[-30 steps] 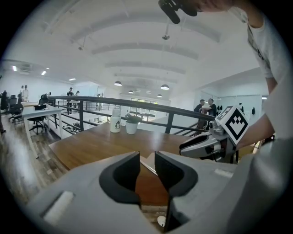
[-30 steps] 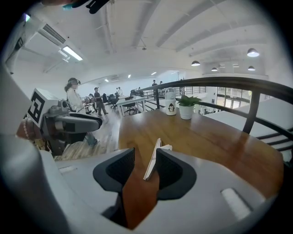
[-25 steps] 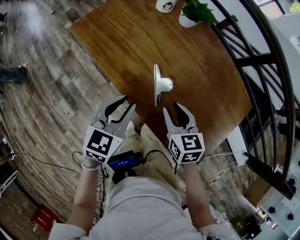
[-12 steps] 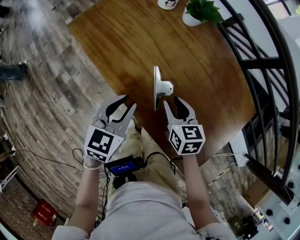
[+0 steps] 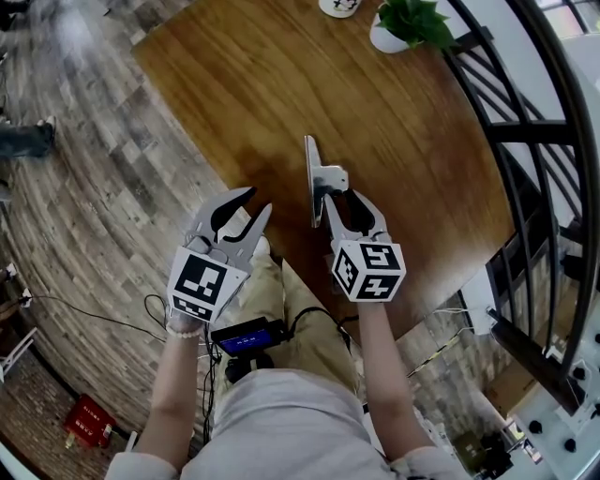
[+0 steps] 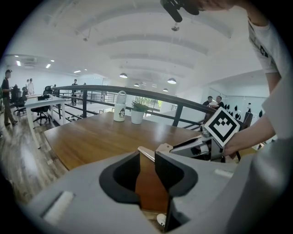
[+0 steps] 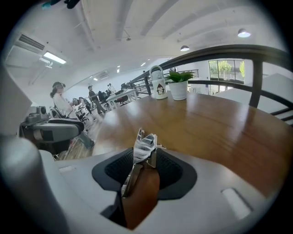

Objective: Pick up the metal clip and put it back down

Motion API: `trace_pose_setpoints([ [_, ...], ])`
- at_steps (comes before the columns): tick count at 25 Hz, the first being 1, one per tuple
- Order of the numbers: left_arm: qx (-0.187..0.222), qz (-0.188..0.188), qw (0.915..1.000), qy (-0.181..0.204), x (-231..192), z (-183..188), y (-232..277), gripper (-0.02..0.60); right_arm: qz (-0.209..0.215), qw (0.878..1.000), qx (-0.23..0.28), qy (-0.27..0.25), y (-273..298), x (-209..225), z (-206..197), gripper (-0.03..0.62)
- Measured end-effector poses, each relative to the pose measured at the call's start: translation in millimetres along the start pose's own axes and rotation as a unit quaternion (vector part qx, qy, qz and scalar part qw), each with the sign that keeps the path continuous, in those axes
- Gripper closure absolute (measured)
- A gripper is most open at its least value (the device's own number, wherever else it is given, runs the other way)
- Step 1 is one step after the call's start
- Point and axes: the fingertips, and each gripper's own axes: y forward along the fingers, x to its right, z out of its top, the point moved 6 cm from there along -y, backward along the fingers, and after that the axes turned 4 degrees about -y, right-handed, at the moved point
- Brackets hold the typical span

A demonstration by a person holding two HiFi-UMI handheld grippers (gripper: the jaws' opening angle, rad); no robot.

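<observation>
The metal clip [image 5: 312, 178] stands on edge near the front of the brown wooden table [image 5: 281, 84], a long shiny plate with a short folded handle. My right gripper [image 5: 342, 199] reaches in from the near side. Its jaws hold the handle, and in the right gripper view the clip [image 7: 144, 144] fills the gap between the black pads [image 7: 167, 167]. My left gripper [image 5: 248, 204] hovers open and empty off the table's near-left edge, above the floor. The left gripper view shows the clip [image 6: 147, 153] just beyond its jaws.
A potted plant [image 5: 403, 23] and a white penguin bottle [image 5: 337, 7] stand at the table's far end. A black curved railing [image 5: 525, 131] runs along the right. A small device with a blue screen [image 5: 246, 328] rests on the person's lap.
My right gripper moved forward onto the clip and closed on its handle. The clip now leans slightly. The left gripper stayed almost still.
</observation>
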Motion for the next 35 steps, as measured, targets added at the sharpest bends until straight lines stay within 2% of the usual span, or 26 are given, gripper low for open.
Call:
trace_pose_setpoints([
  [12, -0.009, -0.001, 0.9998, -0.016, -5, -4, 11, 0.488, 0.024, 0.999, 0.001, 0.037, 18, 7, -1, 0.422],
  [25, -0.015, -0.008, 0.9992, -0.036, -3, -8, 24, 0.488, 0.068, 0.996, 0.026, 0.053, 18, 1, 6, 0.522],
  [35, -0.018, -0.011, 0.9988, -0.045, 2, -10, 34, 0.488, 0.073, 0.994, 0.035, 0.068, 10, 7, 8, 0.528],
])
